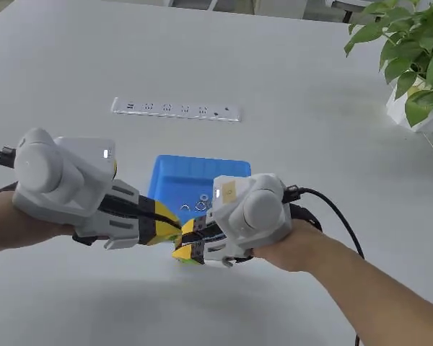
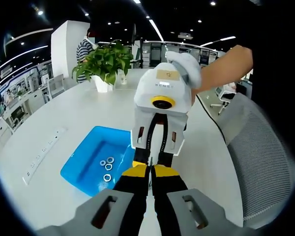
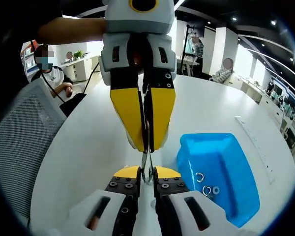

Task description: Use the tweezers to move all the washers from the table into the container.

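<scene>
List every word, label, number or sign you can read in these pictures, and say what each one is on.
No text here can be read with certainty.
The yellow label on the body of the right tool: its print and the faint line of letters below it are too blurred to read.
The same yellow label in the head view: too small to read.
The power strip: its markings are too small to read.

Head view looks down on bench, gripper views face each other close-up, all share container [image 1: 195, 173].
</scene>
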### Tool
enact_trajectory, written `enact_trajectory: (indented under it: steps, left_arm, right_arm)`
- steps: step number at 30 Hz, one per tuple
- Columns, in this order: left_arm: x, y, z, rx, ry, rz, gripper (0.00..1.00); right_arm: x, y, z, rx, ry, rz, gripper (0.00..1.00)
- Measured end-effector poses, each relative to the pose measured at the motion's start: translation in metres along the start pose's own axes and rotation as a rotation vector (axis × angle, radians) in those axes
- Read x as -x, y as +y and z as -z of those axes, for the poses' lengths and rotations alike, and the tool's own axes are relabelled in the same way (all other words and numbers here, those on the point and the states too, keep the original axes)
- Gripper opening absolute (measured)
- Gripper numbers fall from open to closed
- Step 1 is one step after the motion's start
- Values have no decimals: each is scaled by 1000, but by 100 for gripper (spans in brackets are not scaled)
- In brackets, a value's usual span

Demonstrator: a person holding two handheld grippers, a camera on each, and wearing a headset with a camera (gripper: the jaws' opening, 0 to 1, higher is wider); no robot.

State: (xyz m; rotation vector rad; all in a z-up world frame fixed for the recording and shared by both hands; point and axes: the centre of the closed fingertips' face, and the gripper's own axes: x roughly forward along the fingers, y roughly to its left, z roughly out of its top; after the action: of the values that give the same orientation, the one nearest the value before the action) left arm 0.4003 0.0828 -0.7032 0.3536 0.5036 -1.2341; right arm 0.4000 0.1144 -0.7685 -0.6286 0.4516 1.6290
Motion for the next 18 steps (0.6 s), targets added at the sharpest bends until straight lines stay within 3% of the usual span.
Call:
enact_trajectory:
  steps: [18]
  left_arm:
    - [-2, 0, -1, 2, 3, -5, 6]
  right_arm:
    - [0, 0, 2, 5, 13, 5, 8]
